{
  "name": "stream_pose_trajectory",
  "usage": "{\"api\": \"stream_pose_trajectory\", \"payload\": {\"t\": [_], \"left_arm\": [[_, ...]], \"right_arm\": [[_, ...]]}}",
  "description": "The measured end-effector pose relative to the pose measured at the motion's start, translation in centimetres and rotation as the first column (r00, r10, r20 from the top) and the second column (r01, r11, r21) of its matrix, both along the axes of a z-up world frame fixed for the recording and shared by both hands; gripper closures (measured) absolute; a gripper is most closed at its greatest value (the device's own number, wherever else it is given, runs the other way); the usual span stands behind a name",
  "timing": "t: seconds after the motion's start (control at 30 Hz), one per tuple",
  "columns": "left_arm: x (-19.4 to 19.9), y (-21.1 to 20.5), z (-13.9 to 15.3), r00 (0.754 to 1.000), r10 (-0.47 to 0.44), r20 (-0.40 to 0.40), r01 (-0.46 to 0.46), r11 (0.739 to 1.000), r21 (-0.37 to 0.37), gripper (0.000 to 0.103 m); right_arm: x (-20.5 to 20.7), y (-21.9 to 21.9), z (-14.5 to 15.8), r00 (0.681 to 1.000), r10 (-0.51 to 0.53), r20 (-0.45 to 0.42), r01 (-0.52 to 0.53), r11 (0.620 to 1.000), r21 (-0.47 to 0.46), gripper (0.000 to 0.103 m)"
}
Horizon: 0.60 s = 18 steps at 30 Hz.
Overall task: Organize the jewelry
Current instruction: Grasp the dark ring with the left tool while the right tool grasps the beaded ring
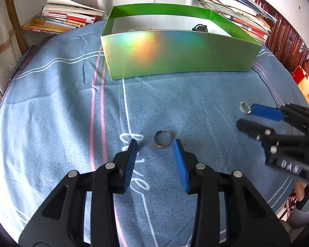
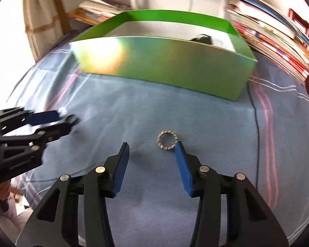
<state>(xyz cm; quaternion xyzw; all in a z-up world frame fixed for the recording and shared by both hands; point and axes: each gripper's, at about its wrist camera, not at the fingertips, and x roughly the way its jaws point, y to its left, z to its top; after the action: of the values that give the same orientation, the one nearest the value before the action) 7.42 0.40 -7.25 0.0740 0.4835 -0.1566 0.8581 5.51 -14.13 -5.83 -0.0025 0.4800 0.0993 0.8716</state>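
A thin plain metal ring [image 1: 163,139] lies flat on the blue cloth between the fingertips of my left gripper [image 1: 155,143], nearer the right finger; the jaws stand apart and do not press it. A beaded, sparkly ring [image 2: 168,140] lies on the cloth just inside the right fingertip of my right gripper [image 2: 152,143], which is open too. From the left wrist, the right gripper [image 1: 245,116] shows at the right with the beaded ring [image 1: 244,107] at its blue fingertip. From the right wrist, the left gripper [image 2: 67,117] shows at the left.
An open green iridescent box [image 1: 175,53] [image 2: 164,65] stands beyond both rings, with a small black item [image 1: 199,28] inside at its back right. Stacks of books [image 1: 61,18] and magazines [image 2: 274,35] lie behind. A thin black cable [image 2: 256,123] crosses the cloth on the right.
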Motion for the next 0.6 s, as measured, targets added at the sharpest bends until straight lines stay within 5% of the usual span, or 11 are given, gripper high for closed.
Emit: {"api": "stream_pose_trajectory", "payload": {"t": [0.47,0.57,0.6], "left_arm": [[0.1,-0.9,-0.3,1.0,-0.017,-0.001,0.017,1.0,0.008,0.066],[0.1,-1.1,-0.3,1.0,-0.012,0.007,0.012,1.0,0.02,0.067],[0.1,-1.1,-0.3,1.0,-0.01,0.011,0.01,1.0,0.025,0.069]], "right_arm": [[0.9,0.1,-0.3,0.996,-0.087,0.025,0.088,0.993,-0.075,0.057],[1.0,0.3,-0.3,0.997,-0.076,0.023,0.077,0.996,-0.053,0.081],[1.1,0.3,-0.3,0.997,-0.08,0.025,0.081,0.995,-0.058,0.081]]}}
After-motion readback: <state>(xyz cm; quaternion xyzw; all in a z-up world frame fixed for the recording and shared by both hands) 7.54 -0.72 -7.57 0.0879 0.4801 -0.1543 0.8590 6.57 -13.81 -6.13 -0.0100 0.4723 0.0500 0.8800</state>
